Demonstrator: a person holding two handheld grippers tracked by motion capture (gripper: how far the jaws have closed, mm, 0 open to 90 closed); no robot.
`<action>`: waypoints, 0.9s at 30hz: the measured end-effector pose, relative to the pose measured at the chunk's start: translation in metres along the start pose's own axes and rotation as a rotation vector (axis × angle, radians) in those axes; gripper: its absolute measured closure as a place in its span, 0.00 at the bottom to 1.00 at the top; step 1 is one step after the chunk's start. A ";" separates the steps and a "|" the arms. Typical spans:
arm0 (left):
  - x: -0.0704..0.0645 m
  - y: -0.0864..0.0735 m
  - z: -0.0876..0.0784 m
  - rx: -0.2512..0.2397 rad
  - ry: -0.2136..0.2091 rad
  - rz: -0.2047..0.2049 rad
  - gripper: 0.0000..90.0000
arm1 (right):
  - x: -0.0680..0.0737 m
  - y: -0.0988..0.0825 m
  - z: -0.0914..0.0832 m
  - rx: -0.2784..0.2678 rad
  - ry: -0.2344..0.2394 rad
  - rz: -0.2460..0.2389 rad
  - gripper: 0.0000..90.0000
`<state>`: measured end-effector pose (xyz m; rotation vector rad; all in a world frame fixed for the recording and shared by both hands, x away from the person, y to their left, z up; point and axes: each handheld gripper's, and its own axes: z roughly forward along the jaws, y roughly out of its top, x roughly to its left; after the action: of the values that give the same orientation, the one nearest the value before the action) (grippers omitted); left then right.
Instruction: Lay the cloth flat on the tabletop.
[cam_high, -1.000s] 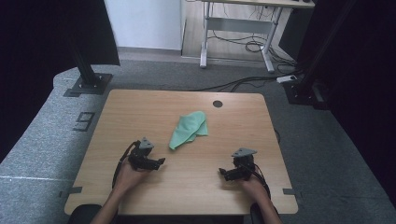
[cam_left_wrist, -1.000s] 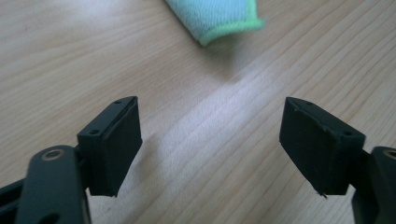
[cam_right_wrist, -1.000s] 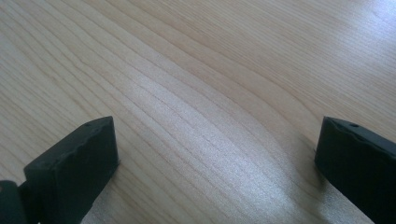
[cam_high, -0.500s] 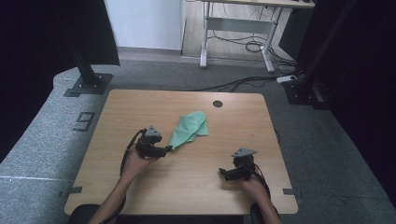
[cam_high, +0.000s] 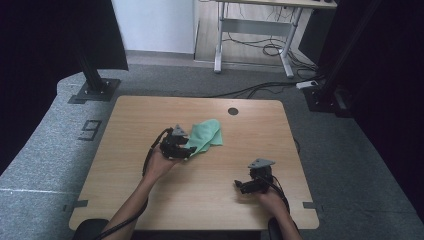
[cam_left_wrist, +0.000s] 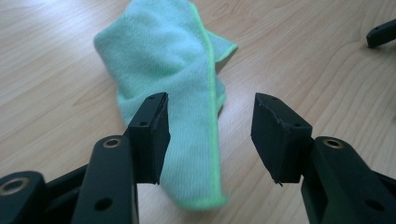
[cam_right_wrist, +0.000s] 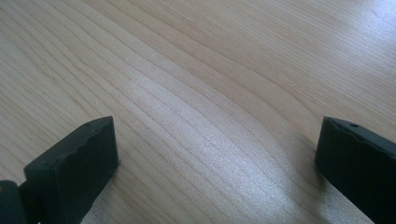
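Since a second ago, when it rested nearer the desk's front edge, the left hand-held gripper (cam_high: 186, 148) has reached the green cloth (cam_high: 205, 136) mid-desk; its jaws have just been closing, straddling the cloth's near end (cam_left_wrist: 196, 154) without pinching. Near the front-right corner, the right hand-held gripper (cam_high: 241, 184) stays spread over bare desk (cam_right_wrist: 196, 93).

A single sign can be read: a large digit "9" (cam_high: 90, 130), marked in dark outline on the grey floor covering just left of the wooden table (cam_high: 150, 200) in the high view. No lettering, label or brand is made out on the table itself in the high view. In the two gripper views nothing legible is found on the wood.
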<state>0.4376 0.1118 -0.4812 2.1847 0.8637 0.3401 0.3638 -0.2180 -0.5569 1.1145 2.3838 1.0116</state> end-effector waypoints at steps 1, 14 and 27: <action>-0.001 0.002 0.003 0.000 -0.002 0.007 0.54 | 0.000 0.000 0.000 0.000 0.000 0.000 0.00; -0.009 0.015 0.046 0.071 0.014 0.030 0.65 | 0.000 0.000 0.000 -0.001 -0.001 -0.002 0.00; 0.004 -0.002 0.061 0.115 0.069 -0.014 0.92 | 0.000 0.000 0.000 0.000 0.000 0.001 0.00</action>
<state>0.4687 0.0822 -0.5248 2.2834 0.9570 0.3692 0.3638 -0.2179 -0.5569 1.1156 2.3836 1.0114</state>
